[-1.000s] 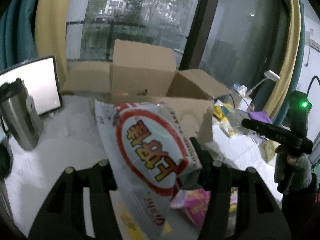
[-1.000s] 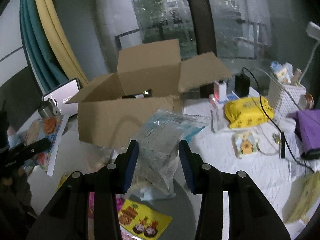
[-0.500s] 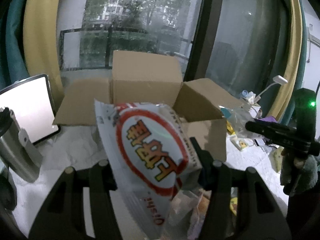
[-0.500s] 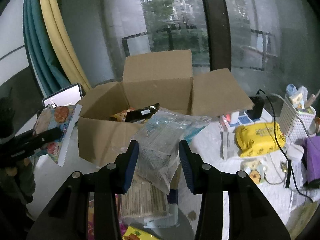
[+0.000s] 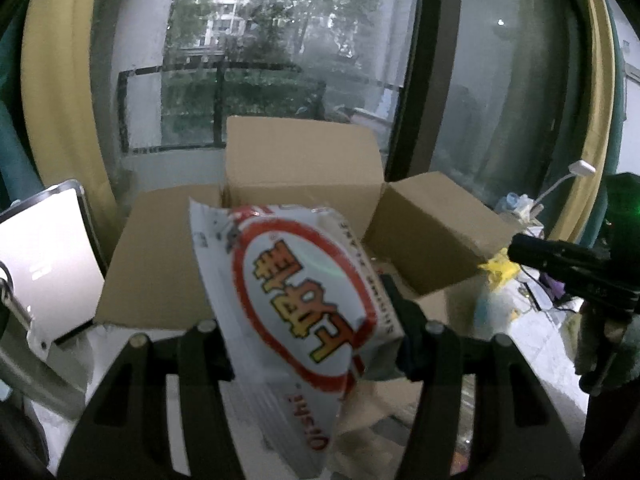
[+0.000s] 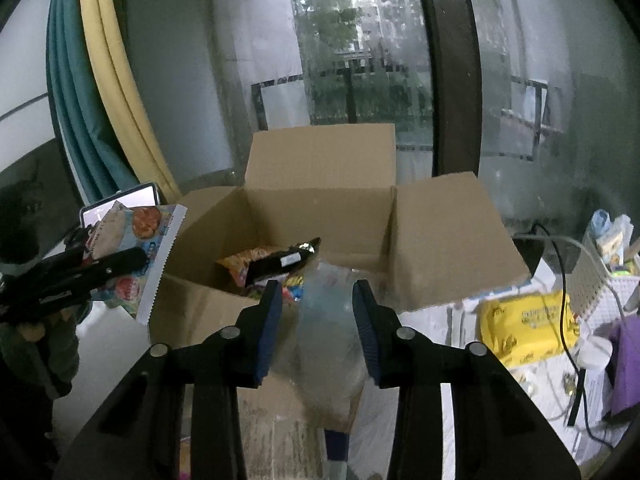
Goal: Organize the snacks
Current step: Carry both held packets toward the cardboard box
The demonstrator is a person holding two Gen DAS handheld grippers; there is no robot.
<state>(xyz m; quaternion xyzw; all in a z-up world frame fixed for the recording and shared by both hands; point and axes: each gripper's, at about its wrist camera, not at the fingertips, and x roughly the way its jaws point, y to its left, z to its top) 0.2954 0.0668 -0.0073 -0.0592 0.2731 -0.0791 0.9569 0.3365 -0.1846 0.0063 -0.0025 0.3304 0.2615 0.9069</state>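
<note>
An open cardboard box (image 5: 300, 160) (image 6: 320, 160) stands in front of a window. My left gripper (image 5: 304, 304) is shut on a white snack bag with a red ring (image 5: 304, 300), held up just before the box's near left flap. In the right wrist view that left gripper (image 6: 80, 276) and its bag (image 6: 132, 248) show at the left of the box. My right gripper (image 6: 316, 292) hovers over the box's near wall; its jaws are closing on a clear snack bag (image 6: 328, 328), blurred between the blue pads. Orange and black snack packets (image 6: 272, 264) lie inside the box.
A tablet (image 5: 40, 260) leans at the left, with a metal flask (image 5: 20, 320) before it. Right of the box are a yellow pack (image 6: 524, 320), a white basket (image 6: 596, 284), a black cable (image 6: 564, 308) and a purple item (image 6: 624, 360). More packets lie on the table under the grippers.
Both grippers have carried their bags closer to the box, which now looms larger. The right wrist view now looks down into the box, and the clear bag has gone blurred.
</note>
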